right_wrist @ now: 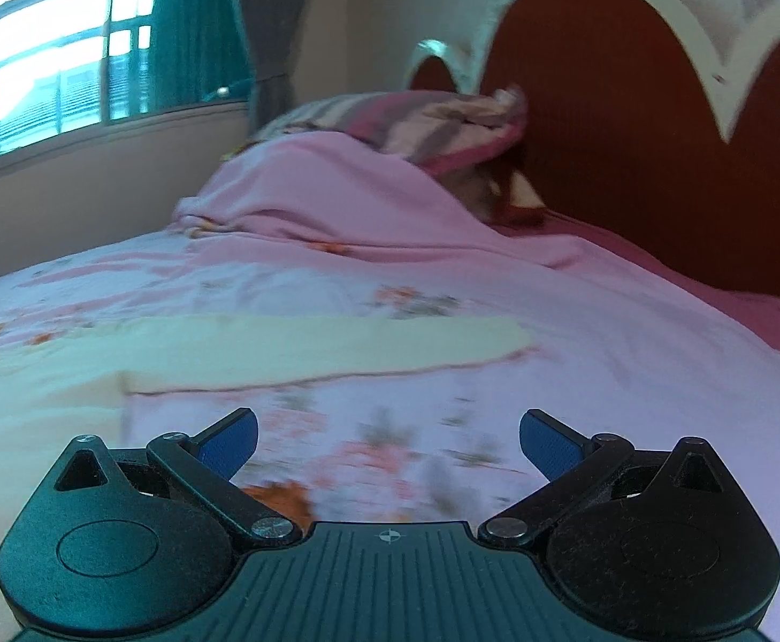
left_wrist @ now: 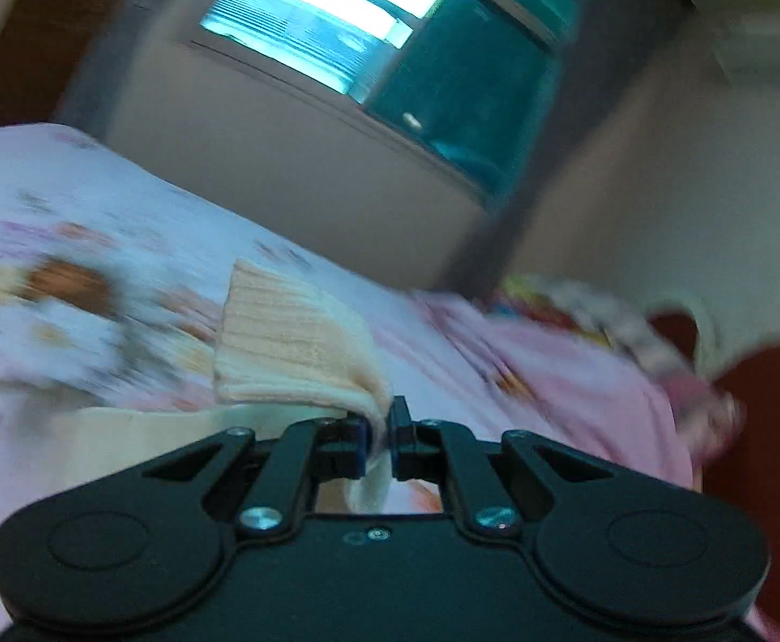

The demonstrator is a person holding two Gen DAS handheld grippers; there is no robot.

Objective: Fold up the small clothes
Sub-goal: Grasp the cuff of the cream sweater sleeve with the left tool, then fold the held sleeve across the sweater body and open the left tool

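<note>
A cream ribbed knit garment (left_wrist: 293, 342) is lifted over the pink flowered bedsheet (left_wrist: 122, 203). My left gripper (left_wrist: 382, 428) is shut on its edge, and the cloth stands up in front of the jaws with a bit hanging below them. In the right wrist view the same cream garment (right_wrist: 283, 353) lies flat across the bedsheet (right_wrist: 604, 331), ahead of and to the left of my right gripper (right_wrist: 387, 441), which is open and empty just above the sheet.
A pink blanket heap (right_wrist: 326, 192) and a striped pillow (right_wrist: 443, 123) lie at the head of the bed against a red and white headboard (right_wrist: 631, 123). A window (right_wrist: 69, 53) and wall stand beyond the bed's far side.
</note>
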